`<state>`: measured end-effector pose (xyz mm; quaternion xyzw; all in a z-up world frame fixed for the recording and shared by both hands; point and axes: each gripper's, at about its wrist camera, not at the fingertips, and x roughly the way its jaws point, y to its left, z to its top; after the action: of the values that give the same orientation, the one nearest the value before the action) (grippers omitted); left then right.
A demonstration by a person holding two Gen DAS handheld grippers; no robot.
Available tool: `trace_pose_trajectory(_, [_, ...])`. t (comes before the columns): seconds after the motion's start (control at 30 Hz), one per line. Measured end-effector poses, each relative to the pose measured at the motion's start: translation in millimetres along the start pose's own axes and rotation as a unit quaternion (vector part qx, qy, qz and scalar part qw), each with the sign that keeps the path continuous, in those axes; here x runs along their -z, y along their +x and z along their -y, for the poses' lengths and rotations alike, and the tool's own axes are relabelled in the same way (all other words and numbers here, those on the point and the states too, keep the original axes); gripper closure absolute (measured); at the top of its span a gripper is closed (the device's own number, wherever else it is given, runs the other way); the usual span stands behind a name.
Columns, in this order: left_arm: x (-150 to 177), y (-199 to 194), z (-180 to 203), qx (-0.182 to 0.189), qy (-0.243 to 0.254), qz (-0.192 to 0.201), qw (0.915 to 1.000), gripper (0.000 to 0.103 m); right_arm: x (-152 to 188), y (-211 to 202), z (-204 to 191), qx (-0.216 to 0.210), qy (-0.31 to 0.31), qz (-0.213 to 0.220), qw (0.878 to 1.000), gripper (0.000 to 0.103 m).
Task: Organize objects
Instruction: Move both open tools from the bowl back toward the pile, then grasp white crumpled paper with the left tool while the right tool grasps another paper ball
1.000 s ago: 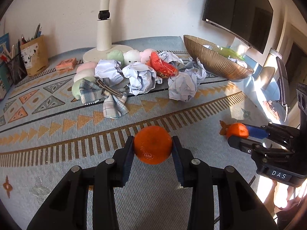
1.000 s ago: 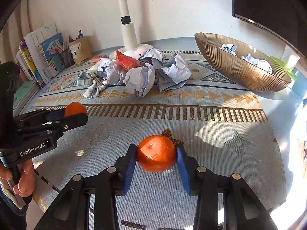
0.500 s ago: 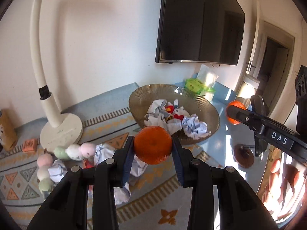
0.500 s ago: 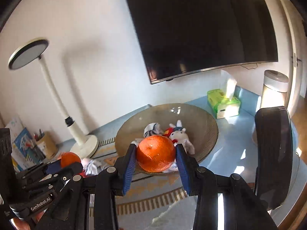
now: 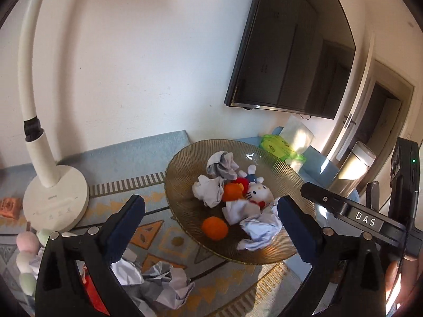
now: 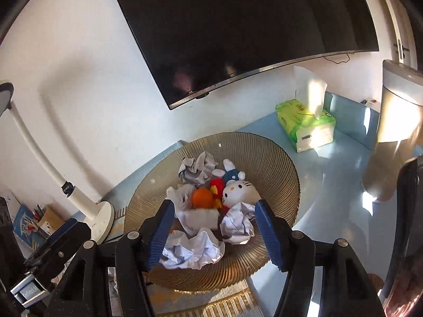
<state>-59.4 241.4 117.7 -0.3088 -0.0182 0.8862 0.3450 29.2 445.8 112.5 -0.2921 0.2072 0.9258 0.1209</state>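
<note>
Left wrist view: two oranges are seen inside the ribbed bowl, one orange near the front wall, other orange beside the cat plush and paper balls. Release step is judged nearly done. For doing it well, both claws should be lifted straight up w/o touching the bowl rim, then brought back to the pile. Left gripper jaws are opening, very wide, nothing between. Right gripper jaws are opening too, approx. half, nothing is held.
</note>
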Motion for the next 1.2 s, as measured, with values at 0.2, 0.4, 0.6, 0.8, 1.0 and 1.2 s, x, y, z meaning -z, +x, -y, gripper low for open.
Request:
trace_pose_trajectory(0.2, [23.8,-82.2,-26.6,-0.031,-0.008,0.039,0.9987,0.002,31.4,-37.0,-47.8,-0.035,-0.062,-0.005,0.997,0.041])
trace_pose_trajectory(0.4, [55.8,-180.0,-57.5,-0.099,-0.027,0.112,0.9884,0.001,67.2,-71.7,-108.7,-0.116,-0.111,0.007,0.987,0.034])
trace_pose_trajectory(0.6, [107.4,-213.8,-118.9,-0.181,-0.080,0.103,0.9750,0.001,122.0,-49.4,-146.2,-0.147,-0.157,-0.016,0.976,0.033])
trace_pose_trajectory(0.8, [149.4,-184.0,-161.9,-0.210,-0.122,0.049,0.9689,0.001,155.1,-13.0,-151.3,-0.149,-0.177,-0.050,0.972,0.033])
trace_pose_trajectory(1.0, [164.6,-159.9,-167.6,-0.198,-0.125,0.003,0.9723,0.001,166.7,16.8,-149.8,-0.125,-0.178,-0.091,0.972,0.031])
trace_pose_trajectory(1.2, [164.7,-158.5,-158.7,-0.199,-0.101,0.001,0.9748,0.001,171.7,15.7,-156.9,-0.106,-0.203,-0.085,0.970,0.031])
